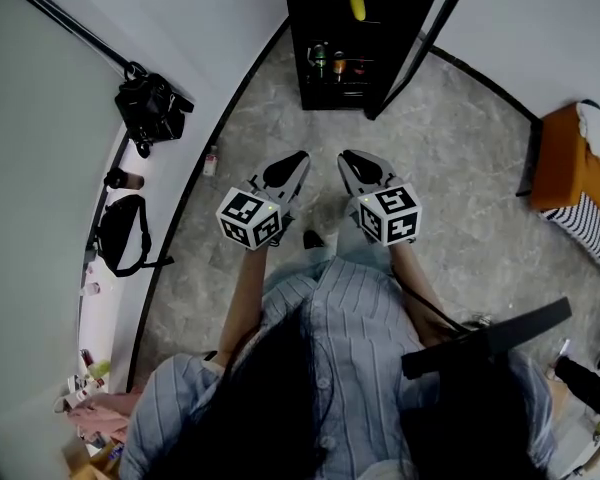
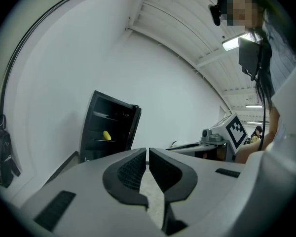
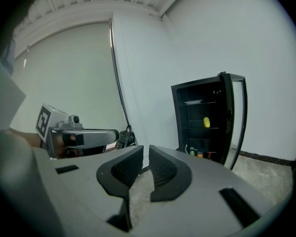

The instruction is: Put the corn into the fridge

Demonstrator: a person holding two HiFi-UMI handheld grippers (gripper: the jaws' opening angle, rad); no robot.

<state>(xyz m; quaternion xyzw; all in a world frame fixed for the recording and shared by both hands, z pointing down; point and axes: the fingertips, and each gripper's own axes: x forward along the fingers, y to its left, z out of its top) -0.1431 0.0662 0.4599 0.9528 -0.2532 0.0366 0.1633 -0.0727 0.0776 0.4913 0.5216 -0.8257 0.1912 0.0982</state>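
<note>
Two grippers, the left gripper (image 1: 296,160) and the right gripper (image 1: 348,160), sit side by side on outstretched forearms, pointing slightly downward over the floor toward the open fridge (image 1: 296,38). The corn (image 1: 357,5) lies on a shelf inside it. Left gripper view: jaws clenched together, empty. Right gripper view: jaws likewise closed on nothing, with the corn ahead inside the fridge.

The person wears a light blue striped shirt (image 1: 330,338) with a buttoned front. The left tongs (image 1: 296,160) and right tongs (image 1: 350,158) are grey with black ribbed pads (image 2: 130,171). Each carries a white cube (image 1: 250,218) bearing black square markers.
</note>
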